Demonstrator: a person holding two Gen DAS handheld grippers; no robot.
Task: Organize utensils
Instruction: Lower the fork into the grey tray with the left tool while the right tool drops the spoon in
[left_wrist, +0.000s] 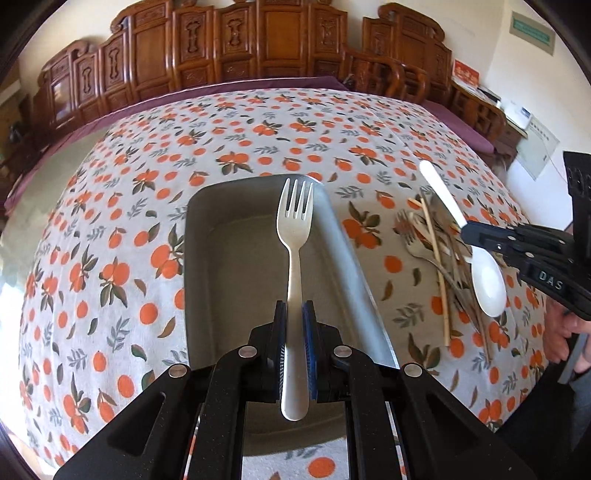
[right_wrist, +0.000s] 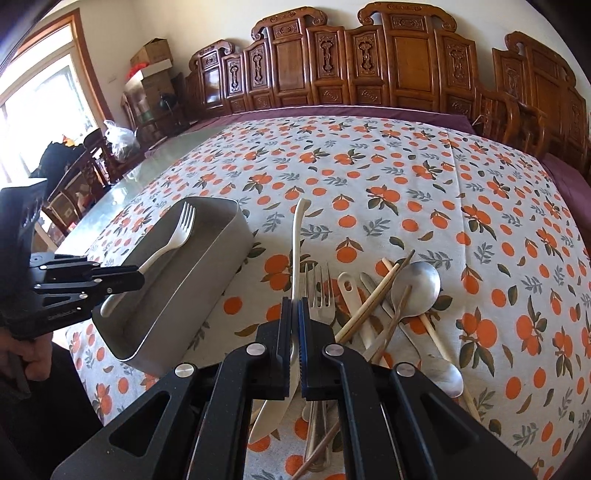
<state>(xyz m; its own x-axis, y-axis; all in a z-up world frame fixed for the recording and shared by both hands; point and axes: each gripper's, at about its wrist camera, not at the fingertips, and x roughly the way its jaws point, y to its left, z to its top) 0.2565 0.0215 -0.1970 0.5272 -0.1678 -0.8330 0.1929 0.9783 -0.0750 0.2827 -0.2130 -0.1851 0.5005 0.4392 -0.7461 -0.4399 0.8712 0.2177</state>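
Cream plastic fork (left_wrist: 294, 251): clamped by its handle in the left gripper (left_wrist: 294, 314), above the grey rectangular metal tray (left_wrist: 343, 236). White plastic spoon (left_wrist: 487, 280): gripped by the right gripper (right_wrist: 294, 306), right of the tray, over the loose cutlery pile (right_wrist: 373, 306) on the orange-print counter (right_wrist: 406, 184).

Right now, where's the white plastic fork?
The white plastic fork is clamped by its handle in the left gripper, held over the grey metal tray, left of the utensil pile.

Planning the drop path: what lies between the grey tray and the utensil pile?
Only bare orange-print tablecloth between grey tray and utensil pile, clearest in the right wrist view.
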